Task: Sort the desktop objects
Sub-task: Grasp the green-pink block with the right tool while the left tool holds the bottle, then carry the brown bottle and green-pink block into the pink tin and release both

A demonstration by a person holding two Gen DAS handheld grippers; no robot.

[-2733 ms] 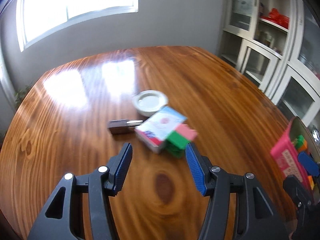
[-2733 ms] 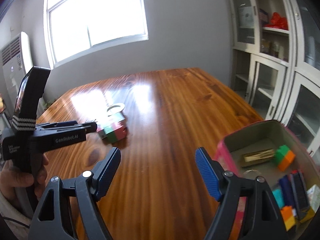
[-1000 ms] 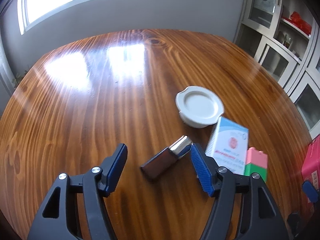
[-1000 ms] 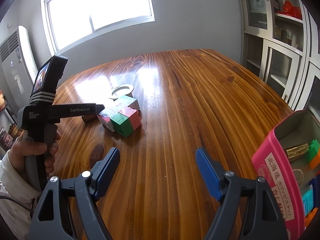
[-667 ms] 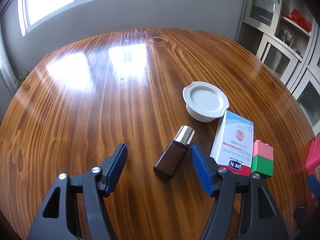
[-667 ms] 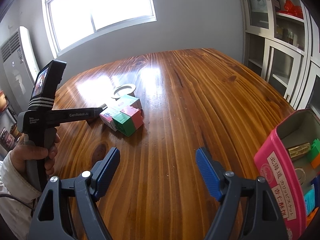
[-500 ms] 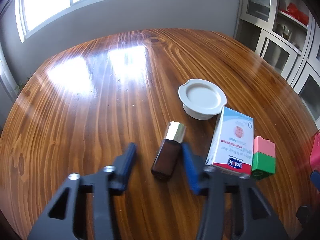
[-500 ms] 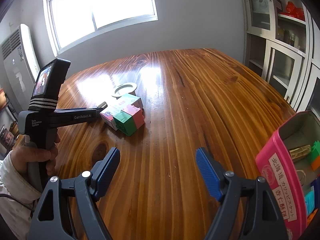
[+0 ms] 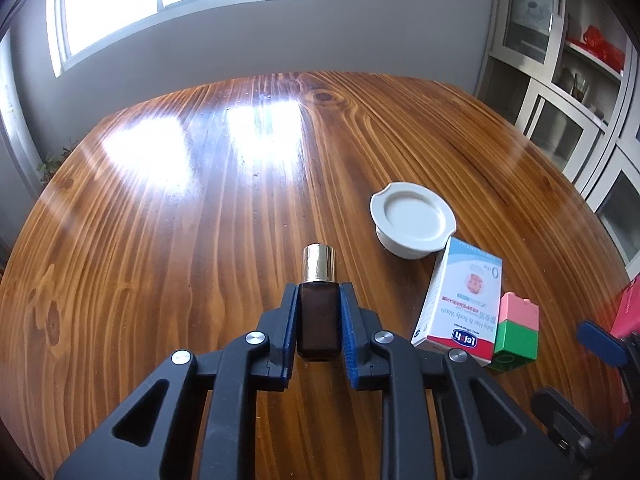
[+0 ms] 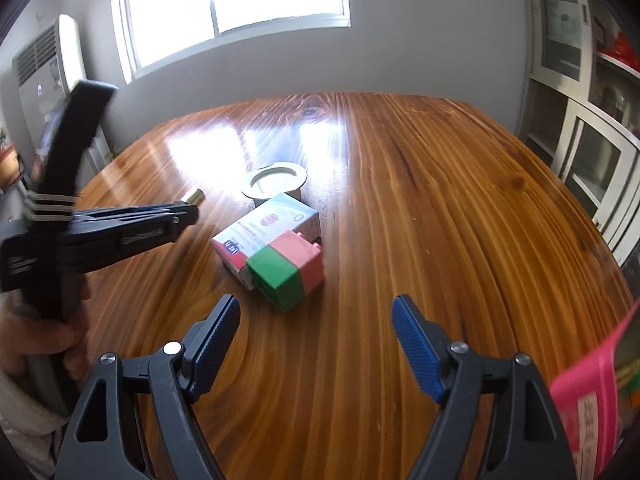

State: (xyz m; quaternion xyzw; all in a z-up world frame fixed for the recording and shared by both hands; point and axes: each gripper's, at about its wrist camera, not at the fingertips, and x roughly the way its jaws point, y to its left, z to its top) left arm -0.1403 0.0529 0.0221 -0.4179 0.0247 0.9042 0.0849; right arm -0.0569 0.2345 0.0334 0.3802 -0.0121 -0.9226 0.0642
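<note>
Now the small brown bottle is lying low in the middle of the left wrist view, gold cap pointing up the frame, and the left gripper is pinching its dark body, having just been closing on it. Lifting well likely means rising straight, keeping the squeeze firm on that smooth glass-like body. Right of it are lying the body-wash carton, the pink-and-green block and a white lid on the wooden table. In the right wrist view the right gripper is standing spread and empty; the pink box is showing lower right.
</note>
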